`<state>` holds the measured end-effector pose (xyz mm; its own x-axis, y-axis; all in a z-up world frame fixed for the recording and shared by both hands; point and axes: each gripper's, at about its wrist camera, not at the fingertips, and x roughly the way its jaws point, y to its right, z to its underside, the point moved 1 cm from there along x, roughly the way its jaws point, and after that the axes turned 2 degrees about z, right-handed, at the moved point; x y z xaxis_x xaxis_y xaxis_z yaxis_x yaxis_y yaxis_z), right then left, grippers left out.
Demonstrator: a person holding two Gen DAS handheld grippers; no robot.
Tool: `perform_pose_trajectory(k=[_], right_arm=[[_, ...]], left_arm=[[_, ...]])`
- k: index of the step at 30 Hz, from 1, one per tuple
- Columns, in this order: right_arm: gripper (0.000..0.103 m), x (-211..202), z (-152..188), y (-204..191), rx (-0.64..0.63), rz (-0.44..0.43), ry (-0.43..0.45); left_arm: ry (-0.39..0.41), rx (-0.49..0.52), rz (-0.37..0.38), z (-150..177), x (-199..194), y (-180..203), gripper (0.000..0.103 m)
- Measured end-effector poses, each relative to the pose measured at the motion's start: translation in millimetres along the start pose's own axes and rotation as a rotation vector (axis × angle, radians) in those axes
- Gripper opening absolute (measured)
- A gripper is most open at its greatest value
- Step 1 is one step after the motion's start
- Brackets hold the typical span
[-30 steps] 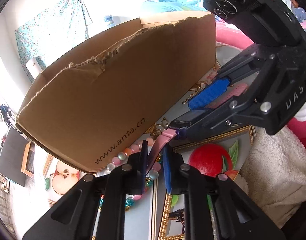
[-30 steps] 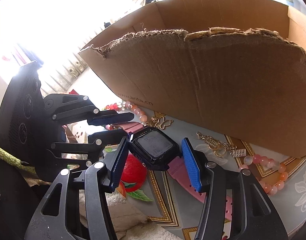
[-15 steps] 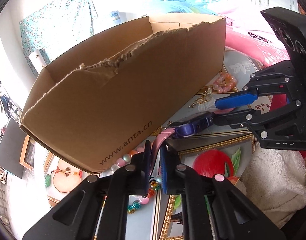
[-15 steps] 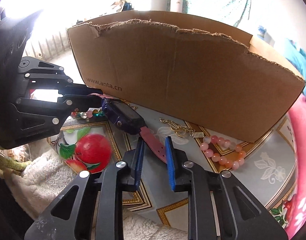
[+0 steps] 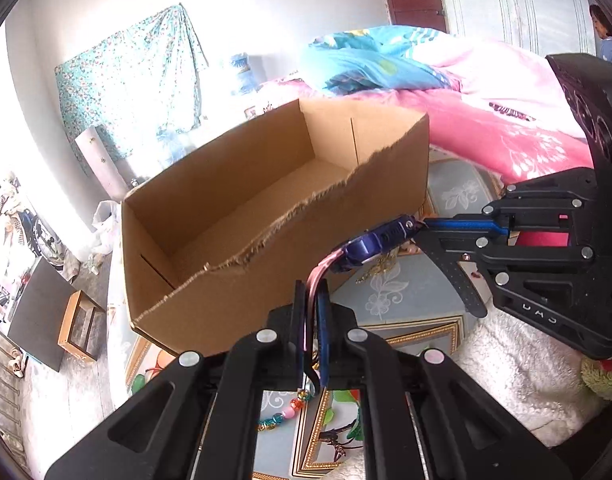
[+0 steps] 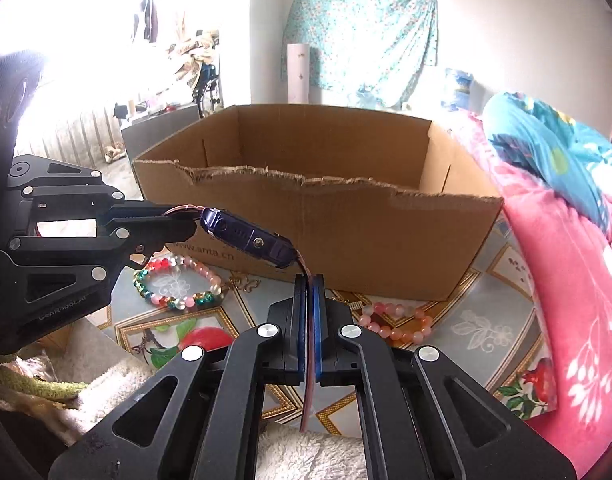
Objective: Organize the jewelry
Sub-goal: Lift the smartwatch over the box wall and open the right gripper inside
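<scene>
Left wrist view shows the left claw [image 5: 312, 320] clenched on one pink strap of the watch [image 5: 370, 246], while the right claw [image 5: 420, 226] pinches the opposite strap, so the purple case hangs level between them, just in front of the torn near wall of the cardboard box [image 5: 266, 200]. Gripping both straps probably keeps the watch from swinging on its way into the box. Compared with a second ago, the watch is off the tabletop [image 6: 466, 320], the right claw has gone from spread around the case to clamped on the strap, and the beaded bracelets [image 6: 178, 284] lie where they were.
</scene>
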<state>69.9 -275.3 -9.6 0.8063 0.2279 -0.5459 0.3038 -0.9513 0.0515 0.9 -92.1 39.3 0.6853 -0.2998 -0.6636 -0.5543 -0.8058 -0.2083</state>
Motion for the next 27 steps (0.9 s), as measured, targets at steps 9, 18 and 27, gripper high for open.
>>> perform_pose_trajectory(k=[9,18,27], right_arm=[[0.001,-40.7,-85.1,1.6,-0.066,0.056,0.155],[0.001,103.1,-168.1,-0.9,-0.13,-0.213,-0.217],[0.003,227.9,-160.5,-2.9,-0.167,-0.3,-0.706]], left_arm=[[0.192,-0.031,0.015,-63.6,-55.6,-33.5,0.005],[0.008,-0.254,0.081,-112.1,15.4,-125.2,0.005],[-0.307,-0.418,0.165,-93.4,128.7,-166.8,0.012]])
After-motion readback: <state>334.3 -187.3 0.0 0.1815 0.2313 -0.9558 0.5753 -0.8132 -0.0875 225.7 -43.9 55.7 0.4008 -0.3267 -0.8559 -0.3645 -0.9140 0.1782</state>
